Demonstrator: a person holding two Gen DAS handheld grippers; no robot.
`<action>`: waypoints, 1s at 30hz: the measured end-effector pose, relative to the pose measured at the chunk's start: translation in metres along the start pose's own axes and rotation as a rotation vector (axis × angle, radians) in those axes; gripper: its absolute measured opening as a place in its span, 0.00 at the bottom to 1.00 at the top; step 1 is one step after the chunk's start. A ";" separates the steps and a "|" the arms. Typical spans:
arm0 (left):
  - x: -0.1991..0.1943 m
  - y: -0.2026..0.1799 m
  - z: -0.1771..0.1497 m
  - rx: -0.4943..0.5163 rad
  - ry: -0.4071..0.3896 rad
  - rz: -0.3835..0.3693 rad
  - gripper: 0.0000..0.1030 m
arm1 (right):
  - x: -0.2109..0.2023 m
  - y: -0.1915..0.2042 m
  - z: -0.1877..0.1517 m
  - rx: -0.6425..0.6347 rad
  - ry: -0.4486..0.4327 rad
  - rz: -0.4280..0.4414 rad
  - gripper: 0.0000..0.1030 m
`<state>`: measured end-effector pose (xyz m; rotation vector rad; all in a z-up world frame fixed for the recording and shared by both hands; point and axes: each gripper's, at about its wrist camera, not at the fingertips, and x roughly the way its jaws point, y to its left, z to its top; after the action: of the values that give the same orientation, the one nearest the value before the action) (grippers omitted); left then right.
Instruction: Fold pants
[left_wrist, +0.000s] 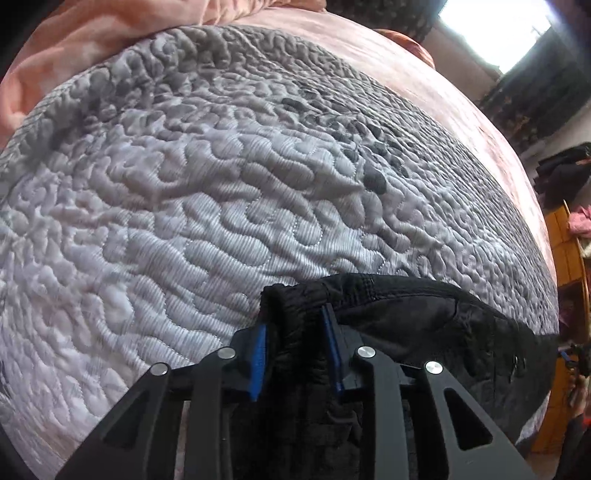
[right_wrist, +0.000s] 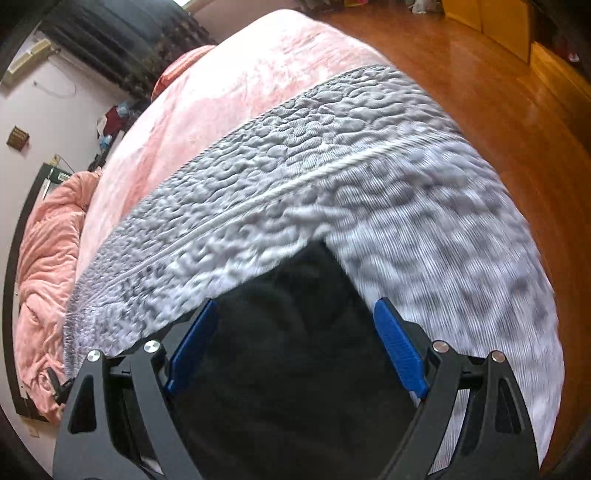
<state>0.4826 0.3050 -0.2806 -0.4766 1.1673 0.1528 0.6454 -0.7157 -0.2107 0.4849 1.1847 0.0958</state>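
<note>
Lying on the grey quilted mattress (left_wrist: 221, 184), the black pants (left_wrist: 424, 314) run rightward from the left gripper (left_wrist: 295, 347), clamped on a bunched edge. Right gripper (right_wrist: 295, 325) jaws spread wide above the dark fabric.

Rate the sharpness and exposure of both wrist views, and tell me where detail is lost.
Left wrist: mostly sharp quilt stitching, slight smear at the lower left; window blown out white; black pants keep some texture. Right wrist: motion blur smears the quilt, worst at right; pants are a featureless black mass; glare on the wooden floor. Both show fisheye bowing.
</note>
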 end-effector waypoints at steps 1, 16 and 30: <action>0.000 0.000 0.000 -0.009 -0.004 0.003 0.27 | 0.012 -0.001 0.005 -0.013 0.011 0.000 0.83; -0.019 -0.008 -0.004 -0.105 -0.081 0.071 0.21 | 0.020 0.007 0.003 -0.128 0.080 0.095 0.09; -0.147 -0.020 -0.033 -0.121 -0.268 -0.083 0.12 | -0.177 0.040 -0.067 -0.175 -0.204 0.063 0.06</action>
<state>0.4039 0.2918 -0.1508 -0.5916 0.8781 0.2094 0.5235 -0.7161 -0.0607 0.3683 0.9514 0.1982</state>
